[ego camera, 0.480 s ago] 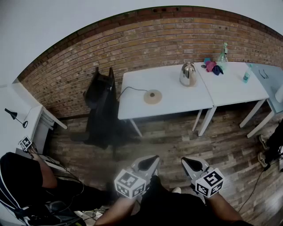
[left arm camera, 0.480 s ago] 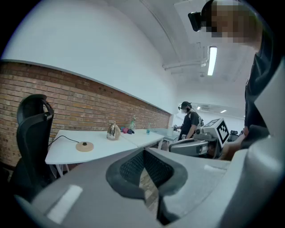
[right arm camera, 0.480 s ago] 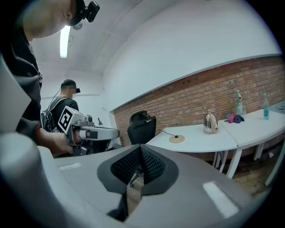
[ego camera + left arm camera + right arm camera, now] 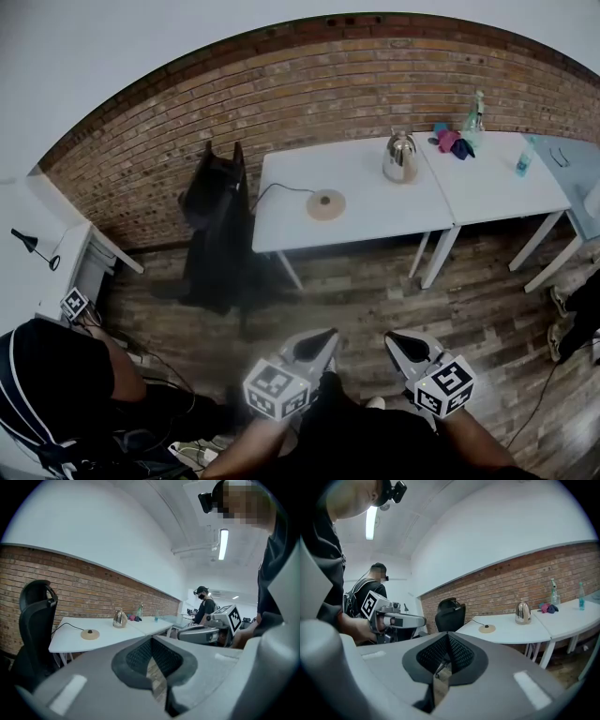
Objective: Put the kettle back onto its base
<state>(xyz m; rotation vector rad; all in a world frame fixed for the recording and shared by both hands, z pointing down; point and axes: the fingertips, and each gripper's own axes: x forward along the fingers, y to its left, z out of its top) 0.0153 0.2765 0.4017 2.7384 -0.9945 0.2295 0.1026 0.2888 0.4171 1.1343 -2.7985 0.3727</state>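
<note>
Kettle point(image 4: 400, 157), shiny metal, stands upright on the right end of a white bench point(image 4: 375, 220) in the upper middle of the head view, not on its base. The round tan base point(image 4: 325, 204) lies flat on the same bench, left of the kettle and well apart from it, with nothing on it. A thin dark cord point(image 4: 274, 189) runs from the base toward the bench's left edge. A black office chair point(image 4: 216, 225) stands just beside that left end, against the brick wall point(image 4: 281, 94). A second white bench point(image 4: 497, 192) butts up on the right and carries a clear bottle point(image 4: 474, 114), a pink and blue cloth point(image 4: 449, 141) and a teal bottle point(image 4: 522, 159). Both grippers are low in the frame, over the wooden floor point(image 4: 394, 300), far from the benches. On the left gripper point(image 4: 315, 345) the fingers are closed together to a narrow slit with nothing between them, only floor showing through. The right gripper point(image 4: 409, 349) is the same, its fingers pressed nearly together and empty. Each gripper points toward the benches, and kettle and base look small and distant in both gripper views. Another person in black point(image 4: 56, 384) is in the lower left corner of the head view.
</note>
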